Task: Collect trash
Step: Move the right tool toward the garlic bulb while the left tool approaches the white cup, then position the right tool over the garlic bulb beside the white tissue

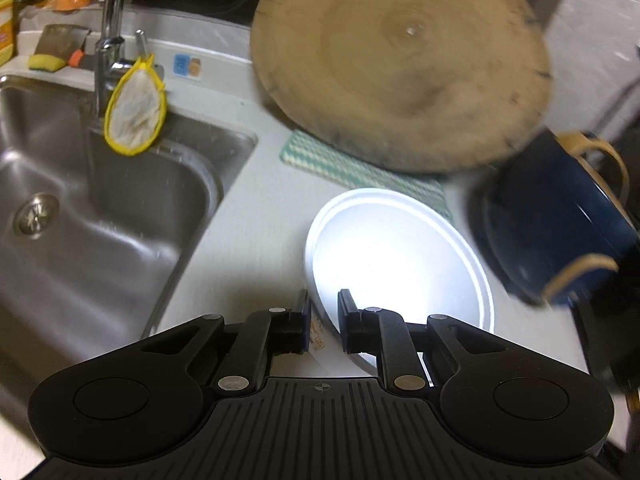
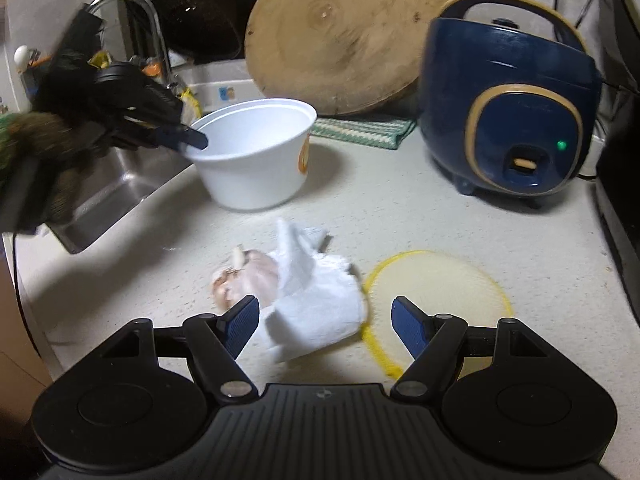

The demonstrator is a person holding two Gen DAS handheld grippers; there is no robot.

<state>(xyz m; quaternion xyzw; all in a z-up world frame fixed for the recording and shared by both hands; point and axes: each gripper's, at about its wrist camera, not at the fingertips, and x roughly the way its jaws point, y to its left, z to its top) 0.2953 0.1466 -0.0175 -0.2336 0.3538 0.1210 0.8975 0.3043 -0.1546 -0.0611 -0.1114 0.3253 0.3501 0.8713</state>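
On the pale speckled countertop (image 2: pixel 400 184) stands a white foam bowl (image 2: pixel 256 152) with an orange print on its side, close to the edge of the stainless steel sink (image 1: pixel 80 208). The left gripper (image 1: pixel 324 320) has its two fingers set either side of the bowl's near rim, one inside and one outside, the jaws narrowed to a small gap around the thin wall. From the left wrist view the pads seem to pinch the rim, though motion blur keeps me from being certain how firmly. From the other side, the gripper's blue-tipped finger (image 2: pixel 188 138) reaches over the rim into the bowl.

Nearer the front of the counter lies a crumpled white paper towel (image 2: pixel 316 300), touching a pinkish lump of food scrap (image 2: pixel 248 276) on its left. Just to the right of the towel lies a flat round mesh strainer net with a yellow rim (image 2: pixel 436 292). The right gripper (image 2: pixel 324 328) hovers over the towel with jaws spread wide, the towel between its blue pads but not pressed by them; it holds nothing.

Behind, a large round wooden cutting board (image 2: pixel 340 36) leans upright, its foot on a green and white woven cloth (image 2: pixel 364 128). A dark blue rice cooker with tan trim (image 2: pixel 508 100) stands to the right, a green light on its front. A second yellow-rimmed net (image 1: pixel 134 108) hangs from the chrome tap (image 1: pixel 108 40).
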